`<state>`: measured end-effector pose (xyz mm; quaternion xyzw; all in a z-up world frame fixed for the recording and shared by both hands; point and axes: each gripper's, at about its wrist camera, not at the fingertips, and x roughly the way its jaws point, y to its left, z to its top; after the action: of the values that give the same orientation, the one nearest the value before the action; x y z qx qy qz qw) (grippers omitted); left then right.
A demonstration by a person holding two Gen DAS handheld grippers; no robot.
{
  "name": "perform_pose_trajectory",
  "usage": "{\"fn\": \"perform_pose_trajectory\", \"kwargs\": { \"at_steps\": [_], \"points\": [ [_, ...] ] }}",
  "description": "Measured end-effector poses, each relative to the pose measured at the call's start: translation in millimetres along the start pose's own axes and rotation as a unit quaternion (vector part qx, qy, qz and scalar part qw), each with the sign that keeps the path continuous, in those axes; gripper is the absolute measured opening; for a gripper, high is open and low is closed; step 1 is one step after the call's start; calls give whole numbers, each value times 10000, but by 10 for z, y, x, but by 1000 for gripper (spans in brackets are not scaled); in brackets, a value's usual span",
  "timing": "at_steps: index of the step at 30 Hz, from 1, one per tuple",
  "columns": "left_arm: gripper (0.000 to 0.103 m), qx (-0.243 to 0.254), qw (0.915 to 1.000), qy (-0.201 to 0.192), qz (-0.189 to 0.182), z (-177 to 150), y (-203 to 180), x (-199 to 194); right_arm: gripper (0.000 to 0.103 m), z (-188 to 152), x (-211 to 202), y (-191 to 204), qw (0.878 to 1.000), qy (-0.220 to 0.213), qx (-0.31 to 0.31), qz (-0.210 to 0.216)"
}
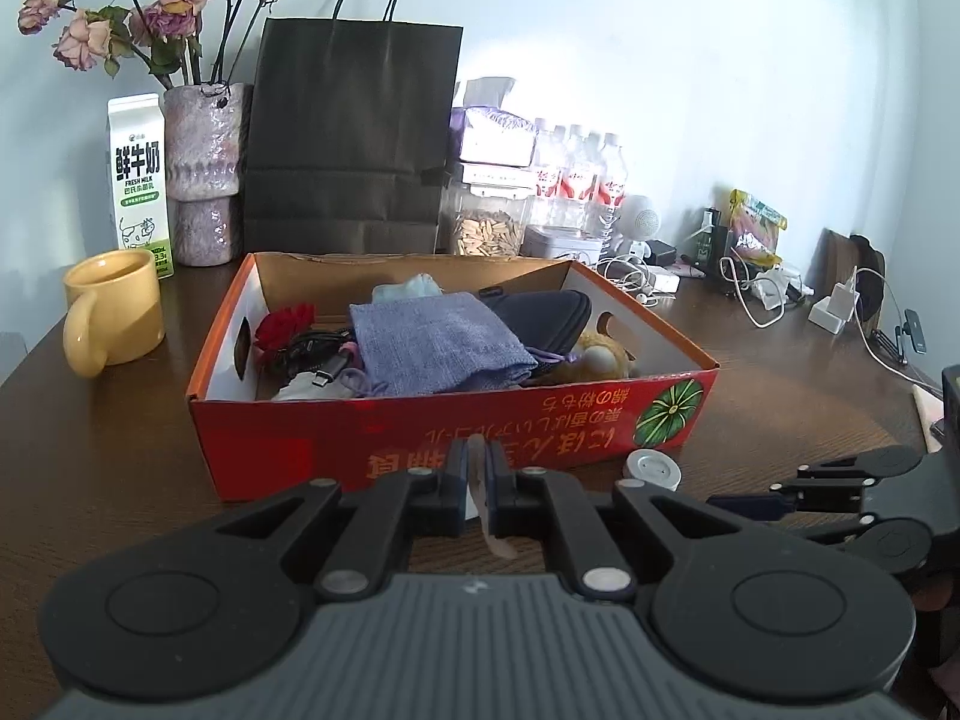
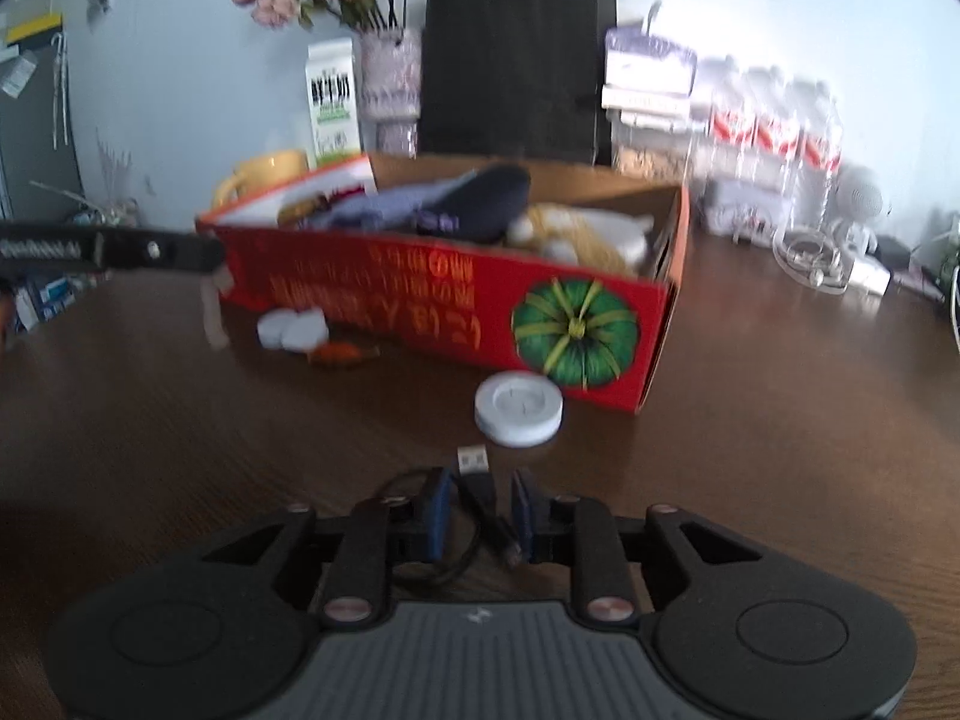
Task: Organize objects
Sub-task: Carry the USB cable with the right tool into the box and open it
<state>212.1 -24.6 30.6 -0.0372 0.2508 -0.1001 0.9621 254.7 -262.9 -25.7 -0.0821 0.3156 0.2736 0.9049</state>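
A red cardboard box stands mid-table, holding a blue-grey cloth pouch, a dark case, a plush toy, a red flower and cables. My left gripper is shut on a thin pale strip-like object, just in front of the box's near wall; it also shows in the right wrist view. My right gripper is open around a black USB cable lying on the table. A white round disc lies by the box corner.
Two small white pieces and an orange scrap lie before the box. A yellow mug, milk carton, vase, black paper bag, jar, water bottles and chargers with cables stand behind.
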Motion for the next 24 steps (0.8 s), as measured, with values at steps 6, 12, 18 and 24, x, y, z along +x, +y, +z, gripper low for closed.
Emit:
{"fn": "perform_pose_trajectory", "kwargs": {
  "at_steps": [6,12,18,24],
  "points": [
    [7,14,9999,-122,-9,74,14,-49,12,75,-26,136,9996,-199,-187,83],
    [7,55,9992,-403,-56,279,16,-68,12,442,-181,214,9956,-890,-241,152],
    [7,-31,9973,-724,-65,574,51,35,12,931,-141,257,9890,-1430,-364,48],
    [7,-119,9963,-848,69,846,148,255,12,1291,120,252,9862,-1605,-352,-182]
  ]
}}
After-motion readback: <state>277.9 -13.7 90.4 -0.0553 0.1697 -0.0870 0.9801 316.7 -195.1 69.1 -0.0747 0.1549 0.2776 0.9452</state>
